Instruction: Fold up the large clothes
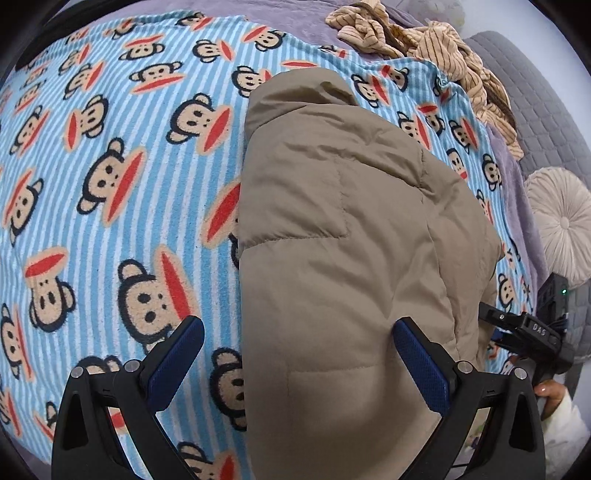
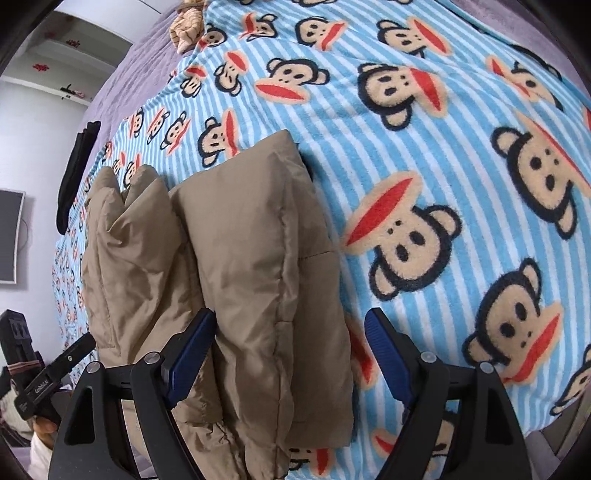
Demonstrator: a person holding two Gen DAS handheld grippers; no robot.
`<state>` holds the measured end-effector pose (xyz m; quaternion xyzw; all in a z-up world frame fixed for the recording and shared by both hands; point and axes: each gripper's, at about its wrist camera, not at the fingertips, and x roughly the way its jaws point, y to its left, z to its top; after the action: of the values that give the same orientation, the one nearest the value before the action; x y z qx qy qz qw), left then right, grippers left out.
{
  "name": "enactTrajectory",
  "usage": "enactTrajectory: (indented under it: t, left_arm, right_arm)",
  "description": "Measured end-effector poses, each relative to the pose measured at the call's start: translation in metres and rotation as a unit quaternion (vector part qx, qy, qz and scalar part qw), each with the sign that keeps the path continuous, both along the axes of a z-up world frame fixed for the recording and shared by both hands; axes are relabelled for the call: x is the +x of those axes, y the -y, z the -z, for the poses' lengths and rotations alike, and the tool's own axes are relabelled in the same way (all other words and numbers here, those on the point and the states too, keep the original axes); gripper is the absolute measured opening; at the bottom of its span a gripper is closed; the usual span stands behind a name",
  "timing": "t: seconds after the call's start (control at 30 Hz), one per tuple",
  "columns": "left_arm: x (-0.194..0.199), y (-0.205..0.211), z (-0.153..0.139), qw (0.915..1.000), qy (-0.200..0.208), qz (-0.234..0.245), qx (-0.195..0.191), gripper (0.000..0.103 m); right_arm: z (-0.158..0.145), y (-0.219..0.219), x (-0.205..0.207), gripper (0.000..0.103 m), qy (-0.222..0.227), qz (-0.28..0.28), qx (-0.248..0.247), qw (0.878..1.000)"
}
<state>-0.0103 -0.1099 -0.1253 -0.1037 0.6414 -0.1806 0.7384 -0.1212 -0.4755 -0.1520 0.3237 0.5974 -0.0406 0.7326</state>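
Observation:
A tan padded jacket (image 1: 332, 229) lies folded into a long bundle on a blue striped blanket (image 1: 110, 147) printed with monkey faces. My left gripper (image 1: 297, 325) stands open over the bundle's near left edge, one finger above the blanket and the other above the jacket. In the right wrist view the jacket (image 2: 251, 258) shows two puffy folded layers. My right gripper (image 2: 291, 314) is open across its near right edge, the left pad by the groove between the layers and the right pad above the blanket (image 2: 443, 184). Nothing is pinched. Each gripper shows at the edge of the other's view.
A crumpled beige striped garment (image 1: 424, 40) lies at the far end on a purple sheet (image 1: 295, 22). A round pleated cushion (image 1: 561, 218) and grey quilted upholstery (image 1: 524, 85) sit to the right. A black garment (image 2: 75, 166) lies at the bed's left edge.

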Motion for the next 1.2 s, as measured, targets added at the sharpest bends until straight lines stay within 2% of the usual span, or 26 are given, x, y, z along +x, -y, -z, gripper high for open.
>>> enactTrajectory:
  t: [0.13,0.27,0.4,0.43,0.47,0.53,0.63,0.73,0.8,0.93,1.03,1.1,1.2]
  left_arm:
    - [0.012,-0.011,0.017,0.9988,-0.019,-0.008,-0.045,0.103]
    - [0.023,-0.009,0.034,0.9955,-0.04,0.006,-0.086,0.103]
    - [0.03,-0.001,0.041,0.9926,-0.046,0.022,-0.11,0.103]
    - [0.032,0.001,0.042,0.9923,-0.046,0.026,-0.112,0.103]
    - [0.034,0.003,0.043,0.9923,-0.046,0.028,-0.111,0.103]
    - [0.038,0.007,0.045,0.9922,-0.047,0.033,-0.11,0.103]
    - [0.044,0.012,0.047,0.992,-0.047,0.041,-0.11,0.103]
    - [0.05,0.015,0.052,0.9917,-0.047,0.051,-0.109,0.103]
    - [0.054,0.019,0.057,0.9911,-0.049,0.057,-0.11,0.103]
    - [0.059,0.021,0.075,0.9876,-0.072,0.049,-0.13,0.103]
    - [0.06,0.022,0.089,0.9812,-0.105,0.028,-0.159,0.103]
    - [0.058,0.029,0.086,0.9837,-0.097,0.024,-0.15,0.103]
    - [0.054,0.043,0.068,0.9919,-0.056,0.04,-0.107,0.092]
  right_arm:
    - [0.02,0.014,0.002,0.085,0.001,0.015,0.038,0.999]
    - [0.037,0.015,0.01,0.085,0.013,0.0,0.072,0.997]
    - [0.042,0.012,0.015,0.085,0.057,0.006,0.153,0.987]
    - [0.04,0.012,0.016,0.087,0.07,0.007,0.169,0.983]
    - [0.039,0.011,0.016,0.102,0.08,0.006,0.182,0.98]
    - [0.033,0.009,0.015,0.103,0.106,0.005,0.211,0.972]
    - [0.028,0.001,0.02,0.103,0.104,-0.022,0.208,0.972]
    - [0.025,-0.013,0.035,0.103,0.074,-0.083,0.159,0.981]
    - [0.03,-0.019,0.043,0.103,0.057,-0.105,0.148,0.982]
    - [0.044,-0.026,0.063,0.103,0.032,-0.12,0.139,0.982]
    - [0.056,-0.024,0.071,0.103,0.018,-0.123,0.157,0.98]
    - [0.064,-0.022,0.072,0.103,0.012,-0.121,0.171,0.978]
    - [0.07,-0.02,0.071,0.103,0.0,-0.104,0.183,0.978]
